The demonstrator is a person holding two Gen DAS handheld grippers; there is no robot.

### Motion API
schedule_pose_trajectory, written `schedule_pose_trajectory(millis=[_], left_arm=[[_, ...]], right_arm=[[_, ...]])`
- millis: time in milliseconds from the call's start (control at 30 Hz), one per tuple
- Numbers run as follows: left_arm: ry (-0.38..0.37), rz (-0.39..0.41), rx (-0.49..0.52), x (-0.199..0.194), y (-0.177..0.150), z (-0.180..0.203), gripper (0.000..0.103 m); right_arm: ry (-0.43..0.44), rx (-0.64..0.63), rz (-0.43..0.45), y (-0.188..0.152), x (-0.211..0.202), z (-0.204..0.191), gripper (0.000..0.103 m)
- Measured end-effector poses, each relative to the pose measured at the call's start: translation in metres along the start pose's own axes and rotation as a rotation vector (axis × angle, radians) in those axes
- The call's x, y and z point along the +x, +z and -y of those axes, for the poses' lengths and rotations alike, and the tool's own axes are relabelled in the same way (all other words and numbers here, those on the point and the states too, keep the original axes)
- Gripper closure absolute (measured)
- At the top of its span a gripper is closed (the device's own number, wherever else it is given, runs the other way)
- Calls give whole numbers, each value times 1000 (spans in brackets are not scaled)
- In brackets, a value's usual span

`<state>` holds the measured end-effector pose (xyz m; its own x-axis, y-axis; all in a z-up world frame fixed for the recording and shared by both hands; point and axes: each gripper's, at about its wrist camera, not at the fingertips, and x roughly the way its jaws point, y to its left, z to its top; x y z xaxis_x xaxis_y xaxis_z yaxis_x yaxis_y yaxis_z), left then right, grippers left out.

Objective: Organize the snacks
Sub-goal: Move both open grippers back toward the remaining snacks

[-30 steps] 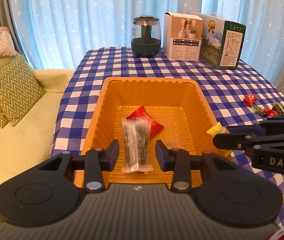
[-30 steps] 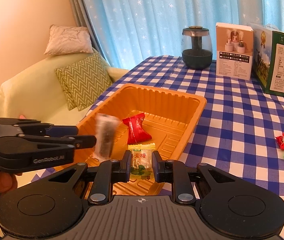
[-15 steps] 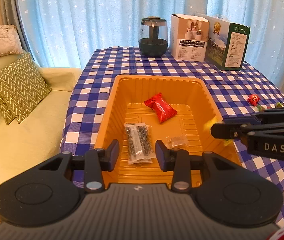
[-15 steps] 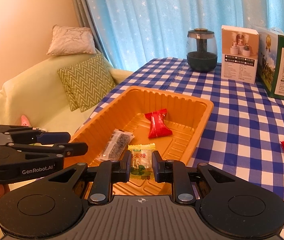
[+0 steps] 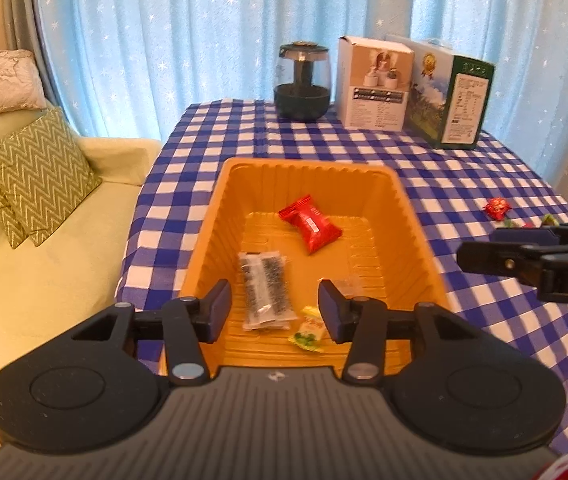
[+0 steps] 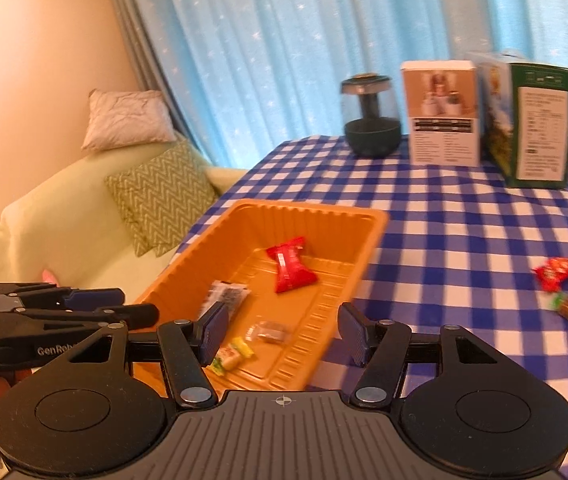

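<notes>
— While both tongs hang over the near end of the orange tray, where's the yellow-green candy?

— Lying on the tray floor, near corner. The right gripper is above it with its jaws spreading apart, and nothing sits between the pads; the candy lies just under the left-hand finger, not touching it as far as I can see.

— And the left gripper?

— Its jaws are parting too, empty. The long clear packet with dark filling lies on the tray floor between and just beyond its fingers, loose. From that side the yellow-green candy shows just inside the right finger.

— So what's in the tray, counted?

— Four things: one red packet toward the far end, the one clear dark-filled packet, one small clear-wrapped sweet that I can hardly make out, and the one yellow-green candy.

— Anything left on the checked tablecloth?

— Off to the right, well apart from the tray, a little cluster of loose sweets: two red ones and one greenish one between them, as best I can count; the edge of view cuts the last.

— At the back?

— One dark glass jar, then two boxes beside it, one white, one green, in front of the blue curtain. Two cushions on the sofa.
</notes>
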<state>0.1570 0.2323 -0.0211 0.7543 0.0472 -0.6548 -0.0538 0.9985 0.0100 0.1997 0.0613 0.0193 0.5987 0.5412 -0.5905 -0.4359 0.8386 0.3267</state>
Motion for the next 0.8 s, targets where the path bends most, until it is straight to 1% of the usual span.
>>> schedule_pose_trajectory(millis=[67,133,267,433,500,533,767,800], left_arm=[[-9,8,3,-6,5,8,57],[-21,19,7,-14,9,18,53],[-51,40,14,-29,16,42,49],[-97,58,26,-45,22,81,37],[-123,62,29,-49,23,97,35],[-136,64,29,-52,23,106,32],[-221,63,25,-63,18,161,23],[-232,61,24,-63,17,168,21]], right_arm=[[-29,4,14,0,-16,8,42],[-66,6,33,-2,-34,16,42],[-131,15,58,-8,-69,35,42],[-208,47,72,-19,-111,63,41],[-235,62,77,-24,-126,75,41],[-248,69,81,-26,-134,81,41],[-336,135,108,-43,-185,119,41],[-348,145,110,-46,-192,125,41]])
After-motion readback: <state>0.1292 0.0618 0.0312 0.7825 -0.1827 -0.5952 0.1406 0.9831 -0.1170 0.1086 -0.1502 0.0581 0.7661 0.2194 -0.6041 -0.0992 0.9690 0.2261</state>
